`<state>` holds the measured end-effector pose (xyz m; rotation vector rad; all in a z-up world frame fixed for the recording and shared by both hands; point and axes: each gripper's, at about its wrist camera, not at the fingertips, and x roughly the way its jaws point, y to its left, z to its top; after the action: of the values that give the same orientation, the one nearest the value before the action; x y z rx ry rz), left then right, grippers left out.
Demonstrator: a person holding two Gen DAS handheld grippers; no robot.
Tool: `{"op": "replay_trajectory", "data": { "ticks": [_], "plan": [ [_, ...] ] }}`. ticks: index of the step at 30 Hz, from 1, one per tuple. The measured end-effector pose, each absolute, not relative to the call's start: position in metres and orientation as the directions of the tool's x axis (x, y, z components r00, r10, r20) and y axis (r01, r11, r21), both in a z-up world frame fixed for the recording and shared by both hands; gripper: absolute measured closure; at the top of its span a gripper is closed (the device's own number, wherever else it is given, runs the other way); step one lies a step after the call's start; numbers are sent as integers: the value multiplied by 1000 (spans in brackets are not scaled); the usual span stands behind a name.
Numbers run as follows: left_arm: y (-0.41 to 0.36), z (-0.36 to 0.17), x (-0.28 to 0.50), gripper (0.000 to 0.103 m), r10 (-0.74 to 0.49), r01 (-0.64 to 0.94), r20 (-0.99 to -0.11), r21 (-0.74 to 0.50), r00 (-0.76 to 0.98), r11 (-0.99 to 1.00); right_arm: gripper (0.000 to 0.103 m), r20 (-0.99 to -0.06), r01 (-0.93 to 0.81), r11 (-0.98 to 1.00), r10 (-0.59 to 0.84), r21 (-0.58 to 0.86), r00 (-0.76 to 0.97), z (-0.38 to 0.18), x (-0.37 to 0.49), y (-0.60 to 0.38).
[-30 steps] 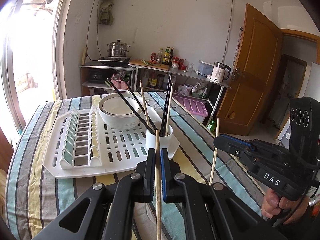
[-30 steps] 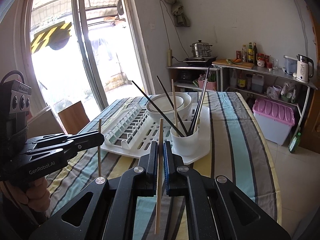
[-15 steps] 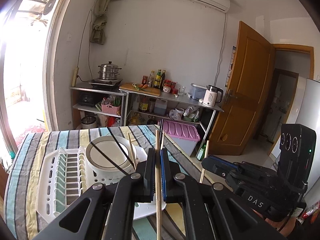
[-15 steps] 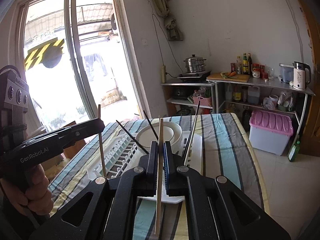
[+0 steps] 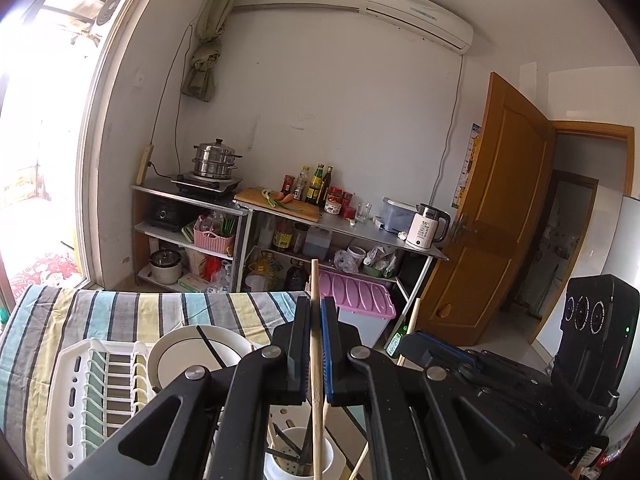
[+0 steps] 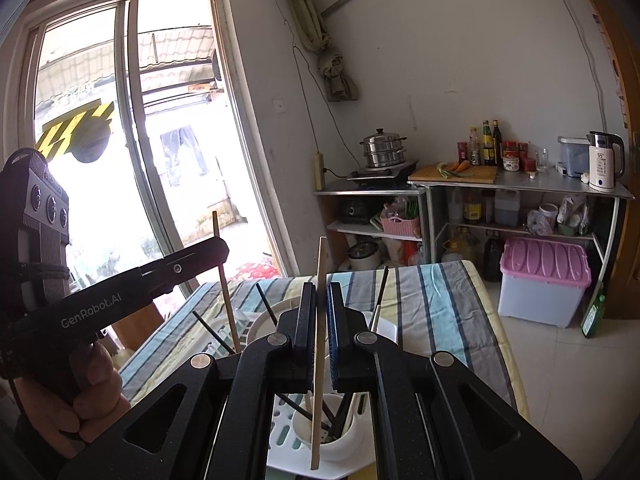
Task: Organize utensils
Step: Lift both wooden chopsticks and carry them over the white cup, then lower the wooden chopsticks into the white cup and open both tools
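— Fingers on the left gripper (image 5: 315, 312)?
— Clamped on a wooden chopstick (image 5: 316, 380), upright above the white cup (image 5: 298, 460) on the rack (image 5: 72, 392).
— Right gripper (image 6: 320, 300)?
— Pinched shut on a second chopstick (image 6: 318, 360) over the same cup, worktop (image 6: 440, 300) below.

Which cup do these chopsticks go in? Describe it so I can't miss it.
On the striped tablecloth sits a white dish rack. At its near corner, beside the white bowl, stands a small round white cup. It is the only container with dark chopsticks already sticking out of it.
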<state>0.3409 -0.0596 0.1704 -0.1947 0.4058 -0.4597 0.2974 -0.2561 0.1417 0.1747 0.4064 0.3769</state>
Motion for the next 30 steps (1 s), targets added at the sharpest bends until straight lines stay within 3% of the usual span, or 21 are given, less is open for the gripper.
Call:
{"op": "replay_trajectory", "data": {
  "ticks": [15, 30],
  "plan": [
    [-63, 131, 375, 98, -473, 388, -332, -293, 816, 874, 98, -362, -311, 922, 378, 232, 852, 117, 336, -249],
    [-71, 78, 367, 98, -419, 346, -460, -237, 783, 908, 98, -435, -290, 928, 367, 233, 822, 88, 324, -249]
  ]
}}
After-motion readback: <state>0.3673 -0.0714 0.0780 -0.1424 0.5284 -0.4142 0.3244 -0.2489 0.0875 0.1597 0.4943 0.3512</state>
